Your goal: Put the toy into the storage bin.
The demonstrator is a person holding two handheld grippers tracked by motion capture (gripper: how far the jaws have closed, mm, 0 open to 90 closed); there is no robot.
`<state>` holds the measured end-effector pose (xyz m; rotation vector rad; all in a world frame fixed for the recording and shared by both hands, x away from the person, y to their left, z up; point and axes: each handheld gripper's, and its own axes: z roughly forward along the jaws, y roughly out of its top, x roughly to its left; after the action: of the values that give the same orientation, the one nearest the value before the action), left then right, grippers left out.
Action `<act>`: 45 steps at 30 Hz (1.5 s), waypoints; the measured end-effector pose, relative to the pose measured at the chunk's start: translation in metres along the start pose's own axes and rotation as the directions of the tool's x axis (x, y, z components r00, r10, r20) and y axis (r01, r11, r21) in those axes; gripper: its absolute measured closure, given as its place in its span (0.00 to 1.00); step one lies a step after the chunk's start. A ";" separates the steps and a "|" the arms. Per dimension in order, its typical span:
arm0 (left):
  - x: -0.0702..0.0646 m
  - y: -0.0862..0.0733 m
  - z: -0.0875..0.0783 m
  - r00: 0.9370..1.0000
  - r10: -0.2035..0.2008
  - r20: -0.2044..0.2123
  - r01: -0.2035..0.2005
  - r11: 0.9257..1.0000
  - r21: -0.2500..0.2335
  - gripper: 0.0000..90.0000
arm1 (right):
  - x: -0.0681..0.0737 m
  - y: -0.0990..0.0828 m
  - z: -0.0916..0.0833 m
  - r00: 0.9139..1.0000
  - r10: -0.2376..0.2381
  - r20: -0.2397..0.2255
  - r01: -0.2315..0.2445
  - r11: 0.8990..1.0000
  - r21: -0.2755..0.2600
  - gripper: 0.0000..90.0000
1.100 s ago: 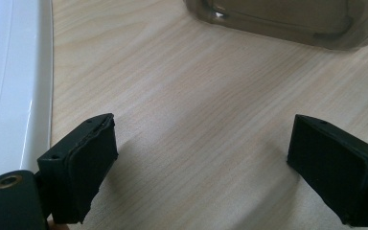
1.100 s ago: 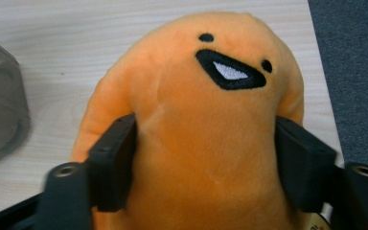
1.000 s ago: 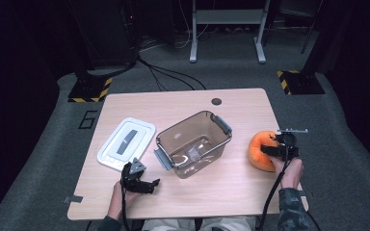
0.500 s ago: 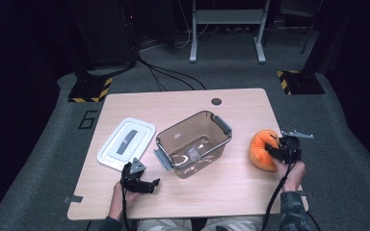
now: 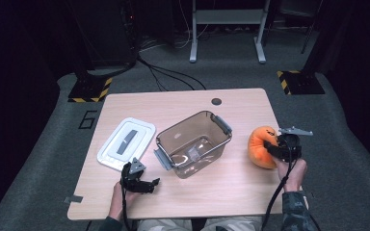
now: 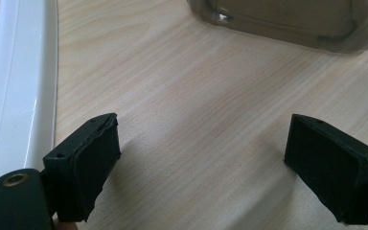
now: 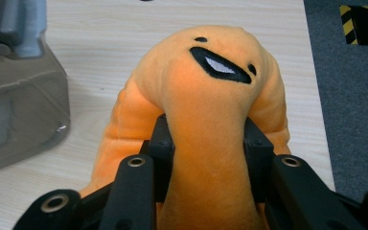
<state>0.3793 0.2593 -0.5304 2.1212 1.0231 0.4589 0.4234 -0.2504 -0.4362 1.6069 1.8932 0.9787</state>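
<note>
Orange plush (image 7: pixel 211 96) at right of centre in the high view (image 5: pixel 260 146), lying on the table (image 5: pixel 241 187) near its right edge, well apart from the bin. Soft body pinched in at the middle in the right gripper view, bulging above and to both sides of the squeeze; black stitched mouth and 2 small dark eyes near the top of that frame.

Right gripper (image 7: pixel 208 139) clenched on the plush, 1 black jaw pressed into each flank, fabric folded between them. Jaws just been closing, now tight on the toy. Seen from above at the plush's right side (image 5: pixel 275 149), with the grey plate on top and a cable trailing down toward the bottom edge. Right hand (image 5: pixel 294 171) just below it, sleeve at the lower right corner.

Clear brown bin (image 5: pixel 195 143) at centre of the high view, open-topped, grey latch handles at its upper right and lower left ends. One corner of it at the left edge of the right gripper view (image 7: pixel 19 91), and its lower wall along the top of the left gripper view (image 6: pixel 292 24).

White lid (image 5: pixel 126 144) left of the bin, flat on the wood, grey strip at its middle; its rim down the left edge of the left gripper view (image 6: pixel 14 81).

Left gripper (image 6: pixel 201 163) released, jaws wide apart over bare wood, nothing between them. In the high view at lower left (image 5: pixel 149 183), just below the lid, left hand (image 5: pixel 119 199) under it at the table's near edge.
</note>
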 end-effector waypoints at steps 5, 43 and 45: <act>0.000 0.000 0.000 1.000 0.001 -0.001 -0.001 1.000 0.003 0.12 | 0.004 0.006 -0.006 1.000 -0.020 -0.006 0.020 1.000 -0.010 0.72; 0.000 0.000 0.000 1.000 0.000 -0.001 0.000 1.000 0.002 0.12 | 0.041 0.067 -0.036 0.980 -0.176 -0.088 0.172 0.984 -0.052 0.72; 0.000 0.000 0.000 1.000 0.001 -0.001 -0.001 1.000 0.002 0.12 | 0.043 0.070 -0.037 0.979 -0.183 -0.090 0.179 0.982 -0.053 0.72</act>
<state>0.3793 0.2594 -0.5302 2.1233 1.0242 0.4598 0.4321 -0.2124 -0.3545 1.3574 2.0249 1.0265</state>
